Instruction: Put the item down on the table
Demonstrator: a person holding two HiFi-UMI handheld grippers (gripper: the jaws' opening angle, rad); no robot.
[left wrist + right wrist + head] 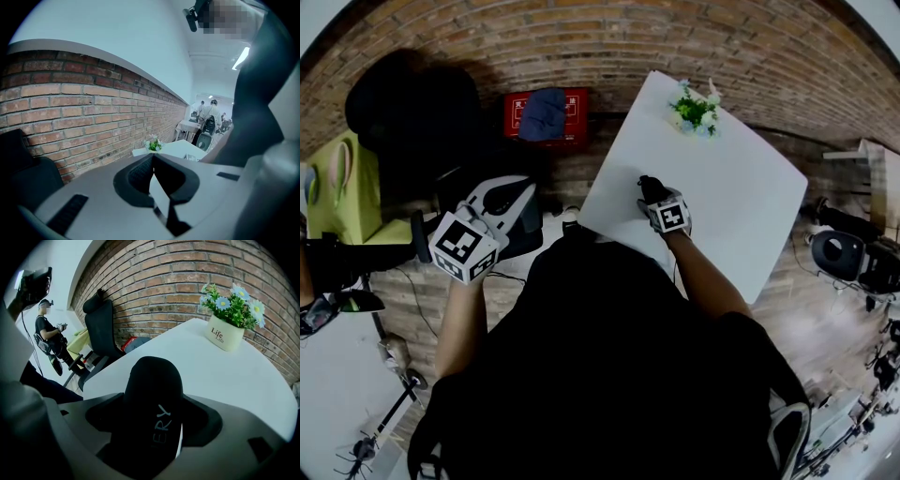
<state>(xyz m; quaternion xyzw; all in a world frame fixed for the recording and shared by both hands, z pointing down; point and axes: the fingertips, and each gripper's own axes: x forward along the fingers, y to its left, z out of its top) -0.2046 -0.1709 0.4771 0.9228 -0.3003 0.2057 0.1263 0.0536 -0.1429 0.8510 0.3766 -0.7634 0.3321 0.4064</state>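
A black rounded item (153,399) with white lettering fills the gap between the jaws of my right gripper (157,425), which is shut on it. In the head view that right gripper (651,193) is over the near left part of the white table (741,206), with the black item (648,184) at its tip. Whether the item touches the tabletop I cannot tell. My left gripper (508,199) hangs off the table to the left, above the floor. Seen in its own view, the left gripper (152,161) has its jaws together with nothing between them.
A small pot of blue and white flowers (694,111) stands at the table's far edge (226,336). A black office chair (101,329), a red box (546,114) and a green bag (342,187) stand left of the table by the brick wall. A person (47,333) stands far off.
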